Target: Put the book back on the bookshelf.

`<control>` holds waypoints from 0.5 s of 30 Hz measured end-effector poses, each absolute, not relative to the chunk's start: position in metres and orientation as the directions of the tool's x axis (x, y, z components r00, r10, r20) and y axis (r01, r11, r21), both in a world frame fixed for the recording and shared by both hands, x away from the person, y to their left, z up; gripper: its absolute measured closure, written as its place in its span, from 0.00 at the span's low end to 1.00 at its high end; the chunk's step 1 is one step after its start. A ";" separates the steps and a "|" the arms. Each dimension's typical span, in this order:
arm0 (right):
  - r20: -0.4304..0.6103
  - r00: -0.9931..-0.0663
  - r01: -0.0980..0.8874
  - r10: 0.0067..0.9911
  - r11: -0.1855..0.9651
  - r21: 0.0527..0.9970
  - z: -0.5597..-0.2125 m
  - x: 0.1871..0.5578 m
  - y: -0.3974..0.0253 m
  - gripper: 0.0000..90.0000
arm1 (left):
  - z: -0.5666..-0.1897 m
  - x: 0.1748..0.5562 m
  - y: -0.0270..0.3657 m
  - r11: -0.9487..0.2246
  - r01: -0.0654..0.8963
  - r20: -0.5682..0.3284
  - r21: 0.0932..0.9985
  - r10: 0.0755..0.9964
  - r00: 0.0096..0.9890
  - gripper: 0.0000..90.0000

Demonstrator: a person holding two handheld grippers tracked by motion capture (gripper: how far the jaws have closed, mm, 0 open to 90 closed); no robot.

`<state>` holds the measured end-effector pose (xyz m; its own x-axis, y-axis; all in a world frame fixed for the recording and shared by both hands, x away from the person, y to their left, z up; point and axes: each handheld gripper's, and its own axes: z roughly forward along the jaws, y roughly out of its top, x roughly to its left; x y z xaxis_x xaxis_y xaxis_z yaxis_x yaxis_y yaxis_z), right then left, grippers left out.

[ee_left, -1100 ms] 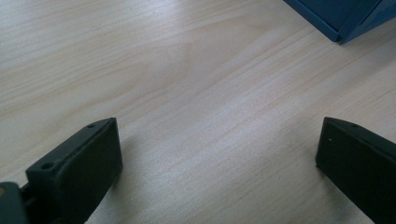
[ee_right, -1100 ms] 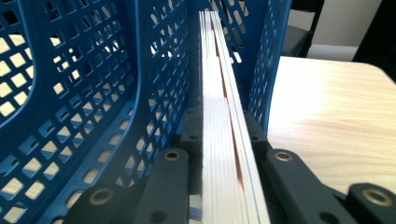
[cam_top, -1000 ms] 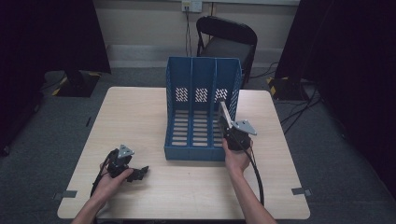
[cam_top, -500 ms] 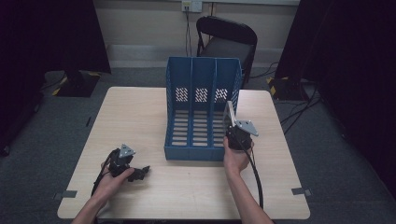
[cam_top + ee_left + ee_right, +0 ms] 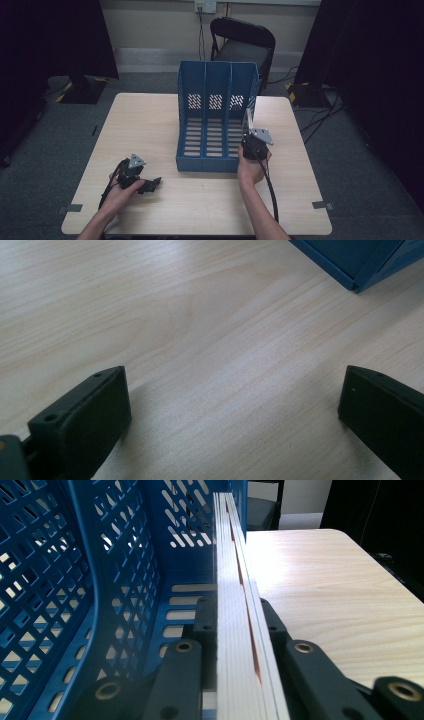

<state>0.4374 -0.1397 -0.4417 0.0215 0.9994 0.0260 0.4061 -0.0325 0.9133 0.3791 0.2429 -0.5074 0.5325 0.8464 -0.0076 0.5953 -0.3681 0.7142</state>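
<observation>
1. Left gripper (image 5: pixel 150 186) lies low on the table (image 5: pixel 150 120), front-left of the blue file rack (image 5: pixel 216 117) and well apart from it. It has barely moved over the last second, still parked in the same spot.
2. Left gripper view: jaws wide apart, nothing between them, just bare wood, with a corner of the rack at the top right. This hand looks idle for now.
3. The rack stands upright in the middle of the table, three open slots facing the person, all looking empty from the high view.
4. Right gripper (image 5: pixel 248 131) is at the rack's front-right corner, jaws clamped on a thin flat book (image 5: pixel 247 120) held on edge.
5. Change: a second ago the book leaned left across the rack's right-hand slot; half a second ago it stood straighter; now it stands close to upright and sits nearer the rack's right wall. The hand has shifted slightly right and forward.
6. Right gripper view: the book (image 5: pixel 235 595) runs edge-on straight ahead, the rack's perforated wall just to its left. Cannot tell whether the book is inside the right-hand slot or just outside that wall.
7. Judgement: the book is being squared up with the rack for filing. Not yet released, so the insertion is not done; lining the edge up with the slot mouth is the tricky part.
</observation>
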 end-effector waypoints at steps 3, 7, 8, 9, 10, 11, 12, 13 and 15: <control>0.023 0.020 0.410 1.000 -0.029 0.912 -0.441 0.438 -0.140 0.85 | -0.507 0.379 0.243 -0.369 0.595 -0.006 0.714 0.847 0.532 0.00; 0.023 0.018 0.412 1.000 -0.029 0.911 -0.441 0.438 -0.140 0.85 | -0.508 0.379 0.243 -0.367 0.596 -0.007 0.715 0.848 0.530 0.00; 0.024 0.018 0.412 1.000 -0.029 0.911 -0.441 0.438 -0.140 0.85 | -0.508 0.378 0.243 -0.366 0.596 -0.007 0.715 0.848 0.530 0.00; 0.024 0.018 0.412 1.000 -0.029 0.911 -0.441 0.438 -0.140 0.85 | -0.508 0.378 0.243 -0.366 0.596 -0.007 0.715 0.848 0.530 0.00; 0.019 0.015 0.413 1.000 -0.023 0.911 -0.441 0.438 -0.140 0.85 | -0.508 0.378 0.243 -0.366 0.596 -0.007 0.715 0.848 0.529 0.00; 0.021 0.014 0.412 1.000 -0.025 0.911 -0.441 0.438 -0.140 0.85 | -0.508 0.378 0.243 -0.366 0.596 -0.007 0.715 0.848 0.529 0.00; 0.022 0.015 0.413 1.000 -0.026 0.910 -0.441 0.438 -0.140 0.85 | -0.508 0.378 0.243 -0.366 0.596 -0.007 0.715 0.848 0.529 0.00; 0.022 0.015 0.413 1.000 -0.026 0.910 -0.441 0.438 -0.140 0.85 | -0.508 0.378 0.243 -0.366 0.596 -0.007 0.715 0.848 0.529 0.00; 0.015 0.010 0.411 1.000 -0.018 0.912 -0.441 0.438 -0.140 0.85 | -0.508 0.378 0.243 -0.366 0.596 -0.007 0.715 0.848 0.530 0.00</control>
<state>0.4381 -0.1400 -0.4413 0.0099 0.9998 0.0155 0.4106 -0.0182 0.9116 0.3784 0.2425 -0.5075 0.5295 0.8483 -0.0067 0.5955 -0.3661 0.7151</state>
